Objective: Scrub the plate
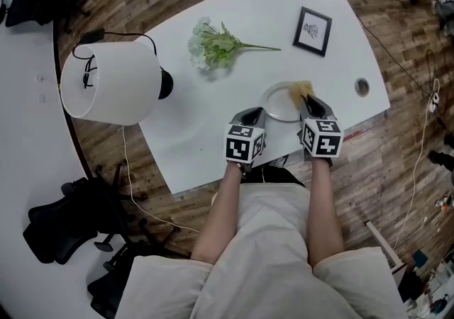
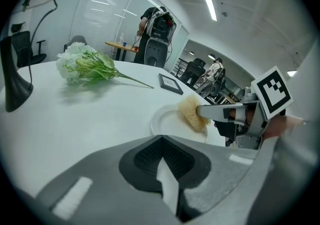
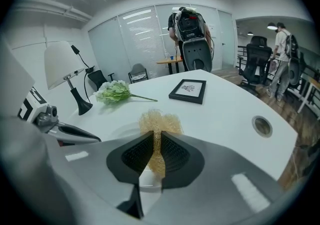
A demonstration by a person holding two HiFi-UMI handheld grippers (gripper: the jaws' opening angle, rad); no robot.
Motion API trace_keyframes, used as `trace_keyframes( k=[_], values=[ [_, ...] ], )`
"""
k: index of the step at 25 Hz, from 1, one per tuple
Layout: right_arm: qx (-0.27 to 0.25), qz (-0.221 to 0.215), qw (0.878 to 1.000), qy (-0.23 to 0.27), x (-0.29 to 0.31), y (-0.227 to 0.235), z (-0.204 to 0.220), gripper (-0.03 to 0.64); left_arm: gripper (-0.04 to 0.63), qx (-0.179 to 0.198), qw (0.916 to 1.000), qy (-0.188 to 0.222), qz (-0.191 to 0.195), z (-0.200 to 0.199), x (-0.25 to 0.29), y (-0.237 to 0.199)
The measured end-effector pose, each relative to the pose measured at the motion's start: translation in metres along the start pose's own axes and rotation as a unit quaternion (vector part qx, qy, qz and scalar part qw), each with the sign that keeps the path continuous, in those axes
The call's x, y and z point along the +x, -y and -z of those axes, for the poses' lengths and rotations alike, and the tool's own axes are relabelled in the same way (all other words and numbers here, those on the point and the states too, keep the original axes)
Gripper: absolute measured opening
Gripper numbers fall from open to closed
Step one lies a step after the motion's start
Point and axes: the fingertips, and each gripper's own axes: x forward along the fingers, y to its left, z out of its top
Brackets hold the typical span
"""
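Left gripper (image 2: pixel 160 140), jaws together and empty, sits just beside the near rim of the plate (image 1: pixel 273 96), which lies flat near the table (image 1: pixel 206 137) edge; right gripper (image 3: pixel 153 140) pinches a sponge (image 3: pixel 160 120) over the plate; beyond lie flowers (image 1: pixel 213 45), a frame (image 1: pixel 313 30) and a lamp (image 1: pixel 106 82)
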Motion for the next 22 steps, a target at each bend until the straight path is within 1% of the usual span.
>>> trace_keyframes(
  k=[3, 9, 17, 22],
  values=[
    [0.004, 0.008, 1.0, 0.005, -0.006, 0.005, 0.003, 0.067, 0.0, 0.005, 1.0, -0.001, 0.0, 0.003, -0.001, 0.005],
    [0.009, 0.011, 1.0, 0.01, -0.016, 0.008, 0.008, 0.067, 0.0, 0.01, 1.0, 0.001, 0.001, 0.007, -0.003, 0.014],
    [0.005, 0.004, 1.0, 0.008, -0.023, 0.003, 0.015, 0.067, 0.0, 0.0, 0.9999, 0.013, -0.011, 0.011, -0.01, 0.014],
    [-0.008, -0.005, 1.0, 0.005, -0.028, -0.007, 0.022, 0.067, 0.0, -0.003, 0.9999, 0.013, -0.01, 0.016, -0.013, 0.018]
  ],
)
